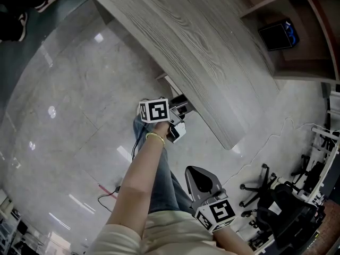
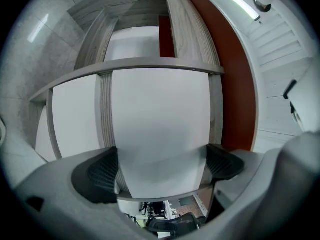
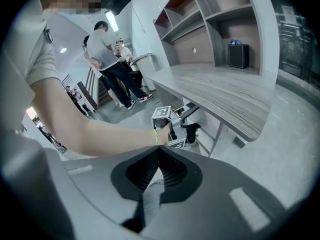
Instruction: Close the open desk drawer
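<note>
One left hand-held gripper (image 2: 160,168), jaws spread, straddled the white flat-fronted drawer (image 2: 160,119) projecting beneath the grey wood-grain table (image 1: 212,52). One right hand-held gripper (image 3: 159,166) was clenched, empty. A square, central push straight inward seemed advisable.

Glossy grey tiled floor (image 1: 64,116); wall shelving (image 3: 210,19); black office chairs (image 1: 289,209).

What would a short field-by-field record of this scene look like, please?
desk: grey wood-grain top
drawer: white front, fills the left gripper view
left gripper: jaws apart, one on each side of the drawer front; contact unclear
right gripper: jaws together, nothing held, kept back by the person's lap
background: people standing, office chairs
</note>
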Demonstrator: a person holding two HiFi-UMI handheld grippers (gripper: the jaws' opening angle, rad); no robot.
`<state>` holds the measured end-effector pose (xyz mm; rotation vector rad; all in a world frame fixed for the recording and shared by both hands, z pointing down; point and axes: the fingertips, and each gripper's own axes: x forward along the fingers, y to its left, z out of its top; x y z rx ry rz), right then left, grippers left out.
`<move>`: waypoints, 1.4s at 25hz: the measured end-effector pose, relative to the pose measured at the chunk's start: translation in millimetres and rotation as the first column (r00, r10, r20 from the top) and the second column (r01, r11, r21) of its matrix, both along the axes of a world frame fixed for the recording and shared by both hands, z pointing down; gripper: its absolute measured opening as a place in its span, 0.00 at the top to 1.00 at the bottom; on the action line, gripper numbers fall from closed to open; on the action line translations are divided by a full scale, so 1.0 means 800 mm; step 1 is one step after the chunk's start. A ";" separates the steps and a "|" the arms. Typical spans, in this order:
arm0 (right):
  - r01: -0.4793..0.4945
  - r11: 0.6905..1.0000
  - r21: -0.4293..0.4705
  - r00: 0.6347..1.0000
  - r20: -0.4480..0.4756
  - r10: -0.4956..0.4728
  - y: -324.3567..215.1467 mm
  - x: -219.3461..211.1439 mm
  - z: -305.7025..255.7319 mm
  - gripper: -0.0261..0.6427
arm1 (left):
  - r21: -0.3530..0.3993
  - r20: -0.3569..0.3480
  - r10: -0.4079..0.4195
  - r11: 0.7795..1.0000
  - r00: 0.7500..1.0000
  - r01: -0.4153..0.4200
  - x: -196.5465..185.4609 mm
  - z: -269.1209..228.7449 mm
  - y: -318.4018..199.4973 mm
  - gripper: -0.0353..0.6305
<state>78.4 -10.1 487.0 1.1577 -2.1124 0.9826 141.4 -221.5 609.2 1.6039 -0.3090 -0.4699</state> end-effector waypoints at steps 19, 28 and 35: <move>0.000 1.000 0.019 1.000 0.000 0.000 -0.007 -0.007 -0.012 0.95 | -0.013 -0.017 0.005 1.000 1.000 -0.005 -0.006 -0.001 0.006 0.16; 0.000 0.999 0.033 1.000 0.005 0.000 -0.009 -0.011 -0.017 0.95 | -0.017 -0.014 0.017 1.000 1.000 -0.018 -0.016 0.000 0.018 0.16; 0.004 0.999 0.048 1.000 0.009 -0.004 -0.014 -0.016 -0.023 0.95 | -0.022 -0.009 0.021 1.000 1.000 -0.021 -0.027 0.000 0.027 0.16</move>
